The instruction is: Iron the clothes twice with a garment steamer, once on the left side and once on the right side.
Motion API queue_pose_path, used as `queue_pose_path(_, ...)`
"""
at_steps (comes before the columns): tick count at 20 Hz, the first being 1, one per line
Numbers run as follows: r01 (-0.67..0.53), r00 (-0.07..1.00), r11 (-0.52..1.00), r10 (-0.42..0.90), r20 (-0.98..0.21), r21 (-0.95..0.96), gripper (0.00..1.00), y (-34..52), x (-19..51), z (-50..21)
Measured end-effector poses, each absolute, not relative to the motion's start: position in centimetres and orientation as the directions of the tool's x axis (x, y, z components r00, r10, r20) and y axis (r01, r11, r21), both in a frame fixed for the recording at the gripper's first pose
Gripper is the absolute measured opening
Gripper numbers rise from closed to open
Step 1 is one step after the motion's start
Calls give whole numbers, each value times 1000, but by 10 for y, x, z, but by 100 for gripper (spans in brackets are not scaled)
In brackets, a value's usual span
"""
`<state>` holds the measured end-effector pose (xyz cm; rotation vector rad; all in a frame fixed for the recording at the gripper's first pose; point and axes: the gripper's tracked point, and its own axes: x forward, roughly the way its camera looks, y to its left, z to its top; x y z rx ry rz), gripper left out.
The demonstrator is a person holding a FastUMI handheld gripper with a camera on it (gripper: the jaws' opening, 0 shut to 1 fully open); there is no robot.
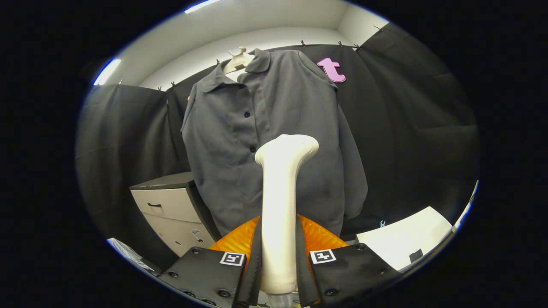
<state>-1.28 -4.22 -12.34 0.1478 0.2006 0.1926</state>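
A cream-white garment steamer (280, 201) stands upright between my two fingers, and my gripper (278, 239) is shut on its handle. Its head (287, 147) points forward and slightly right, held a little short of the cloth. Beyond it hangs a dark grey button-up shirt (239, 141) on a pale hanger (238, 60), in front of the black cloth wall. The steamer head sits in front of the shirt's button line, near its middle. The steamer hides the shirt's lower middle.
A beige drawer cabinet with a dark top (171, 205) stands low to the left of the shirt. A white flat surface (406, 239) lies low to the right. Black cloth walls close in the booth on both sides.
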Motion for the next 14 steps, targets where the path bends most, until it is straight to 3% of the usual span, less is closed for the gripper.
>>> queue_pose_path(14,-261,964,960,255,70,99,42,-7,-63,12)
